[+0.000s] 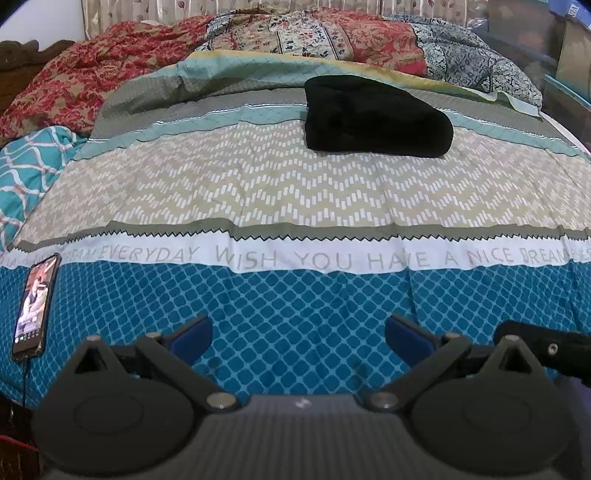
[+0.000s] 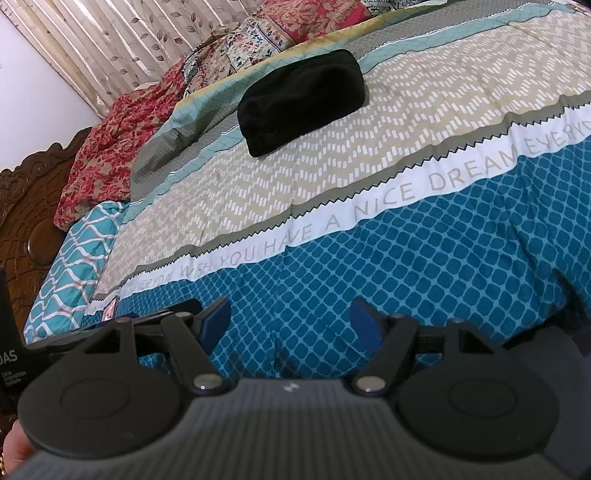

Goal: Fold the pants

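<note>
carved dark wood, the headboard (image 2: 33, 206), closes off the far left of what my right camera sees, with a pleated leaf-print curtain (image 2: 110, 48) behind it. next to that, a crumpled red floral blanket (image 1: 85, 77) is heaped along the far left of the bed, and a teal pillow with a white wavy pattern (image 1: 26, 173) lies just below it. at the left edge of the bedspread (image 1: 295, 295), on the blue diamond band, a phone (image 1: 35, 306) lies face up with its screen lit and a cable running off its near end. my left tool (image 1: 298, 332) hangs over that same blue band near the bed's front edge, its blue pads spread wide with only the bedspread showing between them. printed words run across the white stripe just beyond it. further on, right of centre in the left camera, the pants (image 1: 376, 114) sit as a compact black folded bundle on the beige zigzag and grey bands, well apart from both tools and touched by neither. behind them more patterned bedding (image 1: 332, 33) is piled against the curtain. my right tool (image 2: 291, 319) points down at the blue diamond cloth too, also spread wide and holding nothing. part of my hand (image 2: 14, 450) shows at the lower left corner of the right camera.
</note>
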### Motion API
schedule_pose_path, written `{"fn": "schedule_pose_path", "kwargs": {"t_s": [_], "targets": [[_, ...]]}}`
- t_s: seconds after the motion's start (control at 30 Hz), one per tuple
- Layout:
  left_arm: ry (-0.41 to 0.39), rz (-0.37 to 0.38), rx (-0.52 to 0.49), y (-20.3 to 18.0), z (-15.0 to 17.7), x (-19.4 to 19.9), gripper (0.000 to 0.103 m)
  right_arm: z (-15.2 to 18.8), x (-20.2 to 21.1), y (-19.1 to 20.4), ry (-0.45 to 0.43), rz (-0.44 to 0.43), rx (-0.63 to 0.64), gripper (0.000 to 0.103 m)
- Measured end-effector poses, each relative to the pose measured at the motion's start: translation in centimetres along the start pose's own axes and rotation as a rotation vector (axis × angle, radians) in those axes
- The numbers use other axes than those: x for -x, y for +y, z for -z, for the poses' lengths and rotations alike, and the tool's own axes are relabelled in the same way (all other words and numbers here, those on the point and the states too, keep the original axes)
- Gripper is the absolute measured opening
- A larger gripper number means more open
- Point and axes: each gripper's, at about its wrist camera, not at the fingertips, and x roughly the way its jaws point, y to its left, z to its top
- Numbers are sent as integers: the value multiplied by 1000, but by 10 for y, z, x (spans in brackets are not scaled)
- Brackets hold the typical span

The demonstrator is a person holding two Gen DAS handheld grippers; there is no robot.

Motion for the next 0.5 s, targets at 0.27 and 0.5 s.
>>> {"fn": "schedule_pose_path", "kwargs": {"t_s": [0.27, 0.5], "targets": [[-28, -11, 18, 6, -1, 4, 103, 0, -5, 3, 24, -2, 13, 74], [-55, -20, 21, 7, -2, 7, 103, -1, -4, 2, 20, 1, 12, 74]]}}
